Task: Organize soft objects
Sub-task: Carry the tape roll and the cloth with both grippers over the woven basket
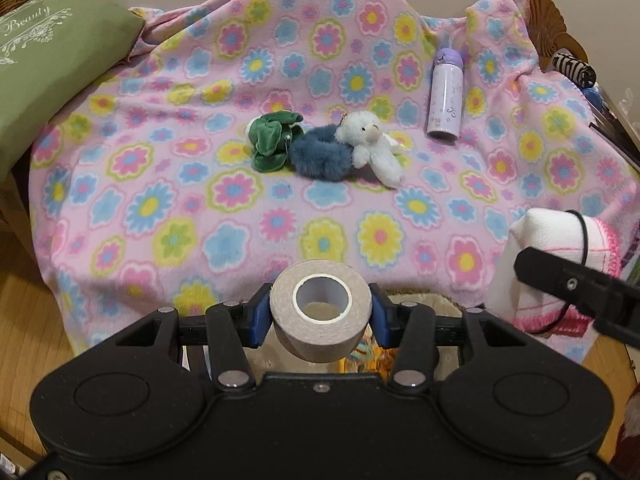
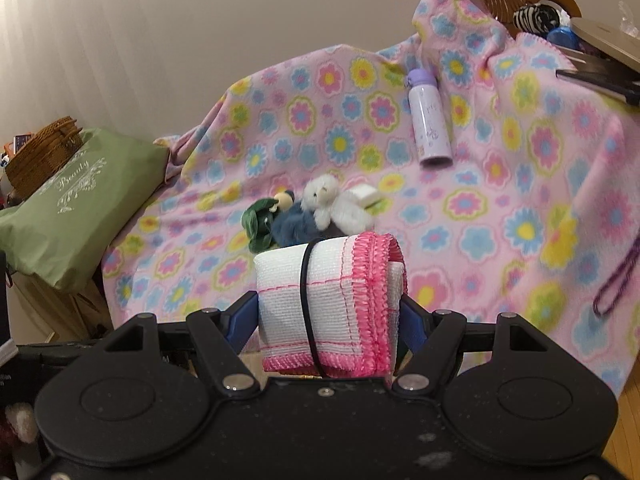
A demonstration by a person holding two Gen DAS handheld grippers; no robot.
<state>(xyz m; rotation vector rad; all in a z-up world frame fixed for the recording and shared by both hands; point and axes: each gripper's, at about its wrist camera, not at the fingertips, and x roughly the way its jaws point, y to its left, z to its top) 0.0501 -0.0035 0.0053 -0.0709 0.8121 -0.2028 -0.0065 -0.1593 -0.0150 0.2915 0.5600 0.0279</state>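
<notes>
A lilac bottle lies on the flowered blanket, green cushion beside it

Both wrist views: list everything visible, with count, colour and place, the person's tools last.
blanket: one, pink floral, draped over the furniture
green plush: one, mid-blanket
scrunchie: one, blue, beside it
teddy: one, white, against the scrunchie
bottle: one, lilac, lying right
cushion: one, green, left
basket: one, brown, behind the cushion
tape roll: one, beige, in the left tool
folded cloth: one, white and pink, in the right tool
</notes>
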